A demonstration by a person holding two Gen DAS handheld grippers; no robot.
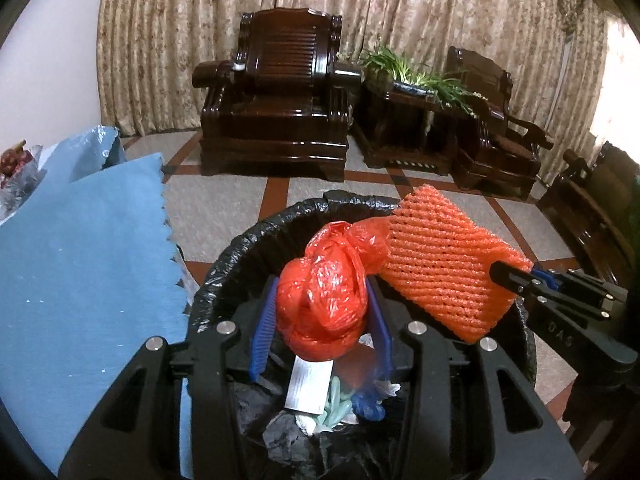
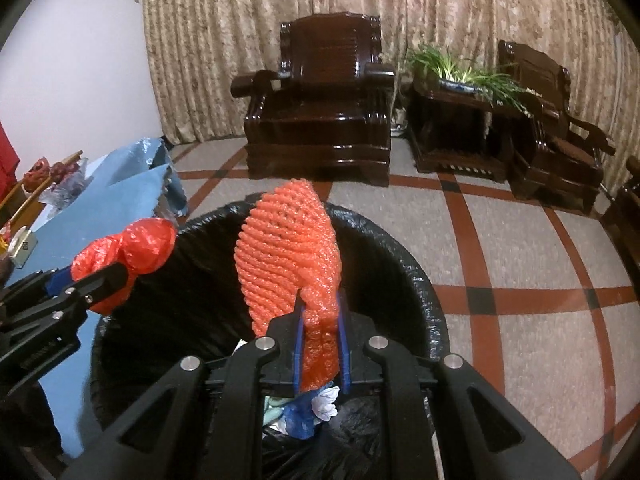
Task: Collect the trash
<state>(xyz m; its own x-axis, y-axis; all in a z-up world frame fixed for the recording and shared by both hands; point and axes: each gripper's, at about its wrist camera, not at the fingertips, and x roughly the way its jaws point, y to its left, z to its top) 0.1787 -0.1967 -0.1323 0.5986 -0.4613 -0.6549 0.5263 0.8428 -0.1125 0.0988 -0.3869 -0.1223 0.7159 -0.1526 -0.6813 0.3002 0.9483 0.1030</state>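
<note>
1. Gripping a crumpled red plastic bag (image 1: 324,300), the left gripper (image 1: 320,316) hangs over the black-lined trash bin (image 1: 224,264).
2. Right gripper (image 2: 320,320) pinches an orange foam net (image 2: 288,248) narrowly above the same bin.
3. Paper scraps (image 1: 308,388) lie inside.
4. A blue cloth (image 1: 88,260) sits just beside the bin; dark wooden armchairs (image 1: 276,112) stand well apart.

The bin's (image 1: 224,264) lower trash is hidden behind gripper bodies; the table (image 1: 80,260) is cut off.

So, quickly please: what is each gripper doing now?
Left gripper: closed on the red plastic bag.
Right gripper: closed on the orange foam net.
</note>
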